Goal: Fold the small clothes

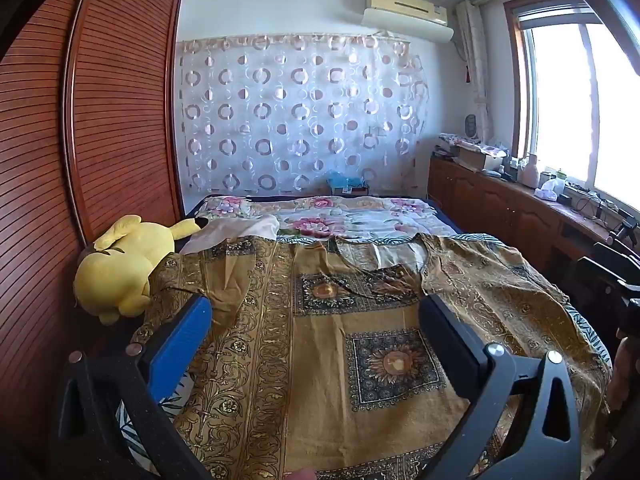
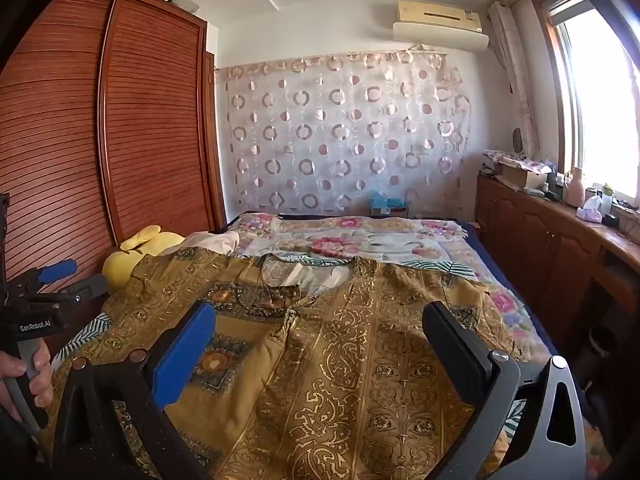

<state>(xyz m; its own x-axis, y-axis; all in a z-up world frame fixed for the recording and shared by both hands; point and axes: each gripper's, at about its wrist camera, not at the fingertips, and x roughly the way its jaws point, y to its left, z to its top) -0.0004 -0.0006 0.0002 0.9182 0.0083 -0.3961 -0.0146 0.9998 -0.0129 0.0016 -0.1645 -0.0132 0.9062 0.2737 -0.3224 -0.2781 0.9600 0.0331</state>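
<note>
Left wrist view: gold shirt flat beneath wide-spread hand-held gripper.

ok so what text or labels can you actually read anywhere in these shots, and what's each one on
"GenRobot.AI": white lettering on the black body of the left tongs, seen in the right wrist view.

Cream wall-mounted air conditioner: a small sticker near its right end, too blurred to read.

Brown cardboard box with blue cloth against the circle-patterned curtain: a white label, too small to read.

Gold patterned garment spread on the bed: ornament only, no lettering.
</note>
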